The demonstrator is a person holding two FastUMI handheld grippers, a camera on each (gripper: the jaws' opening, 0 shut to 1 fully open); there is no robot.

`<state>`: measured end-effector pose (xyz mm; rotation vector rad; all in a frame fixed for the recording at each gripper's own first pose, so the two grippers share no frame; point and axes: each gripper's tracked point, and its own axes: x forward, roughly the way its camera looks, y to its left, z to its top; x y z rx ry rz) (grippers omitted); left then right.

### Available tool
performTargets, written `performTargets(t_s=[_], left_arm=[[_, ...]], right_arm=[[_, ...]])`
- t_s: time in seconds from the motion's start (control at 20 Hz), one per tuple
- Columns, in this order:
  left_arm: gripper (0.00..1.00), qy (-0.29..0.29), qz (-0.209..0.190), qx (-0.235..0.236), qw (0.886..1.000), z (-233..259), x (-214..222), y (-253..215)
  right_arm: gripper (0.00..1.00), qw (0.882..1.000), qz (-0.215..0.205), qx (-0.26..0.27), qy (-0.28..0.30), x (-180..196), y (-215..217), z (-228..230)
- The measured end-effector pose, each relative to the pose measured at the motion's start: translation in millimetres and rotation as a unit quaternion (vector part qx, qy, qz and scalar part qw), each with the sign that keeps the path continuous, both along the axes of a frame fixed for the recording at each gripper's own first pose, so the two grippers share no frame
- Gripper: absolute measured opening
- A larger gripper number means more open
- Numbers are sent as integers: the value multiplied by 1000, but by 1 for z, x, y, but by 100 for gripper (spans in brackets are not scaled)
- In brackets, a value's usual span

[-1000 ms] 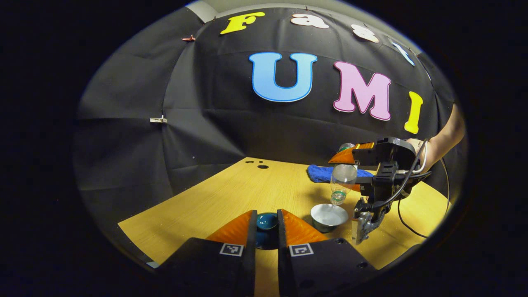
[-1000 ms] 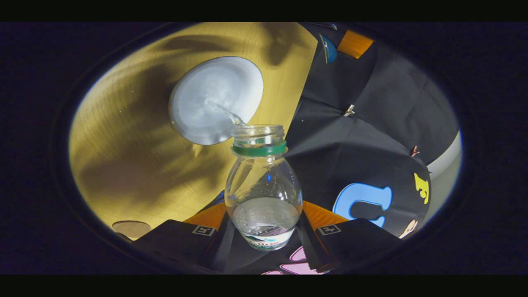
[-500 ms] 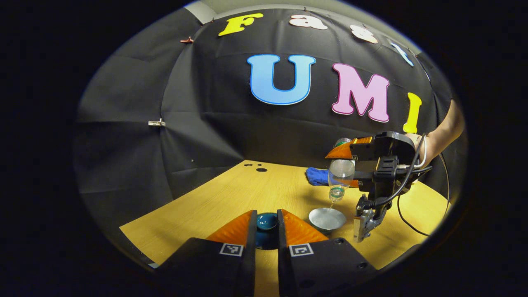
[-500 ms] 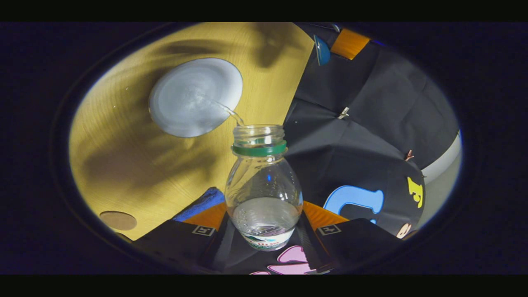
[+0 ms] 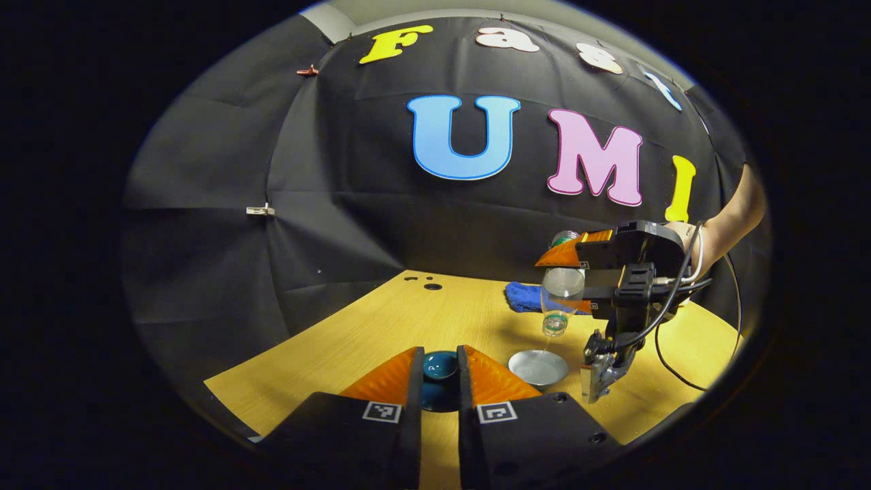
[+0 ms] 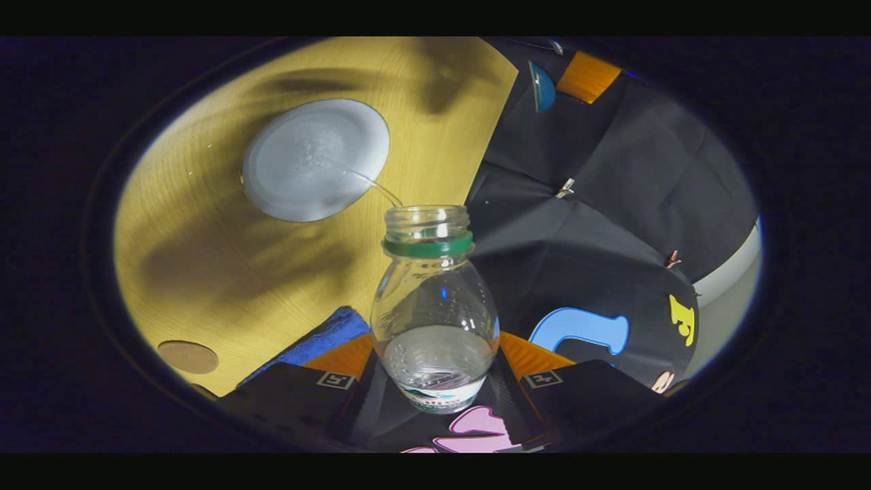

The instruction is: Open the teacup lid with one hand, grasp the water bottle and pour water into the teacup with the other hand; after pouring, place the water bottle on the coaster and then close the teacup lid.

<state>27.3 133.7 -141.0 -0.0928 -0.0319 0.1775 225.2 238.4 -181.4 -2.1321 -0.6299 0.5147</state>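
Now my right gripper, fingers clamped on the tipped water bottle, streams water into the teacup (uncovered); my left gripper pinches the lid.

my left gripper pinches the teacup lid; my right gripper tips the water bottle over the teacup near the tabletop's right edge.

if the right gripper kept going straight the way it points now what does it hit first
Probably the wooden table beside the pale teacup: the right gripper, shut on the clear plastic water bottle, points down there. Depth is unclear.
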Motion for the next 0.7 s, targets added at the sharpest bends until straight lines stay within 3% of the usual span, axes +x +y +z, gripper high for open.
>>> performTargets(t_s=[0.3, 0.5, 0.6, 0.7], left_arm=[[26, 7, 8, 1, 1000, 11, -4, 6], [26, -1, 16, 3, 1000, 43, -12, 10], [26, -5, 16, 0, 1000, 62, -16, 9], [26, -8, 19, 3, 1000, 80, -20, 7]], right_arm=[[75, 997, -53, 36, 47, 7, -7, 3], [75, 988, -85, 91, 89, 9, -14, 6], [75, 972, -129, 148, 126, 16, -22, 5], [75, 946, -168, 225, 165, 16, -33, 8]])
